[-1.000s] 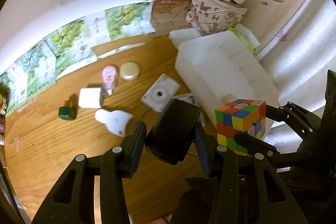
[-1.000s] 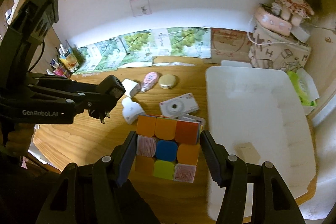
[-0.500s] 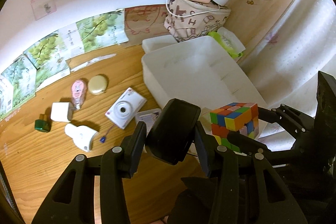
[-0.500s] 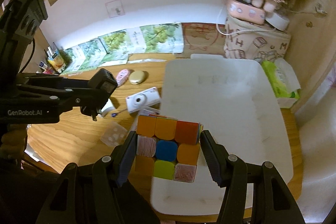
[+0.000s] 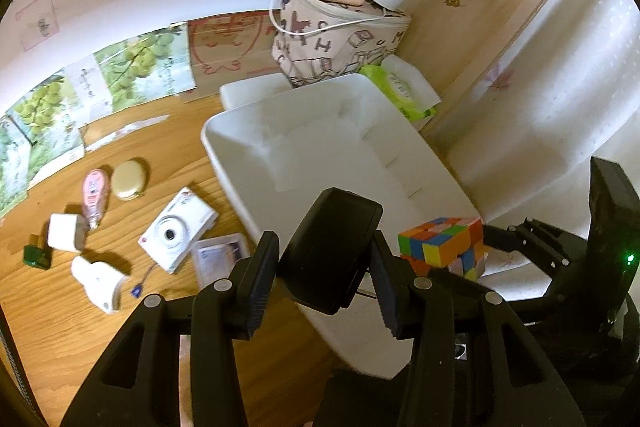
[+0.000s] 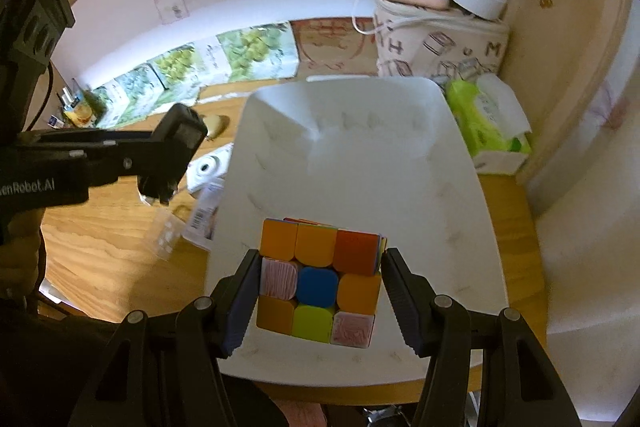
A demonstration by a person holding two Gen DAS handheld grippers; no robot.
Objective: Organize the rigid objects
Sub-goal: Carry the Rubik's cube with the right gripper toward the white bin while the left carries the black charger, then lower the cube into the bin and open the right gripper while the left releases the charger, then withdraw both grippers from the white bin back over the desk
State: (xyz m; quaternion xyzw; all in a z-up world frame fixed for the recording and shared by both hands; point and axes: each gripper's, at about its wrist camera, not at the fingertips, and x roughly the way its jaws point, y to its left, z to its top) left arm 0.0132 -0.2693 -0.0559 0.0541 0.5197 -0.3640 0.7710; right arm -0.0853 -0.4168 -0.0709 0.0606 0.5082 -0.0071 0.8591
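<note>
My left gripper [image 5: 324, 267] is shut on a black boxy object [image 5: 330, 249] with rounded corners, held above the near left rim of the white bin [image 5: 320, 147]. The right gripper [image 6: 318, 291] is shut on a colourful puzzle cube [image 6: 320, 281], which hangs over the near part of the same white bin [image 6: 360, 155]. From the left wrist view the cube [image 5: 444, 247] and the right gripper's arm show at the right. The left gripper with its black object [image 6: 172, 151] appears at the left of the right wrist view.
On the wooden table [image 5: 60, 307] left of the bin lie a white camera [image 5: 176, 235], a clear card case [image 5: 218, 257], a white charger [image 5: 64, 238], a pink tape dispenser [image 5: 94, 195], a round cream compact [image 5: 128, 174] and a white cap-like piece [image 5: 98, 283]. A patterned bag [image 5: 340, 39] with a doll stands behind.
Both grippers have carried their loads rightward, from over the table to over the white bin. The table items have slid to the left in both views. Neither grip has altered.
</note>
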